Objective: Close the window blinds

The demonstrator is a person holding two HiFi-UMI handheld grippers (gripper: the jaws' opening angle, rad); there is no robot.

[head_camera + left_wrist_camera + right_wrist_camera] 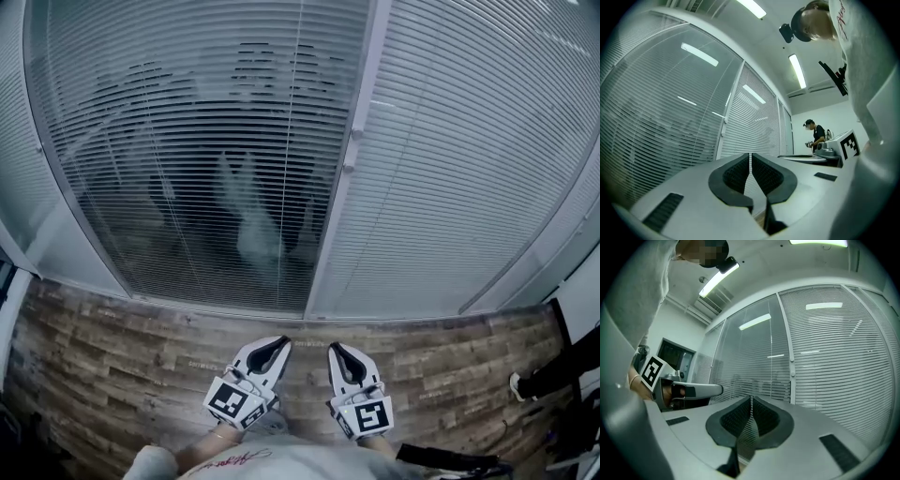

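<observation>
Two window panels with white slatted blinds face me. The left blind (187, 159) has its slats tilted open, so dark shapes show through the glass. The right blind (469, 169) looks closed and pale. A thin cord or wand (291, 141) hangs in front of the left blind near the white mullion (352, 159). My left gripper (277, 345) and right gripper (335, 350) are held side by side low over the floor, short of the window. Both are shut with nothing between the jaws, as the left gripper (750, 159) view and the right gripper (751, 401) view show.
Wood-pattern flooring (141, 356) runs up to the window sill. A person's foot and leg (548, 375) stand at the far right. Another person (816, 136) works at the far end of the room, by a white counter.
</observation>
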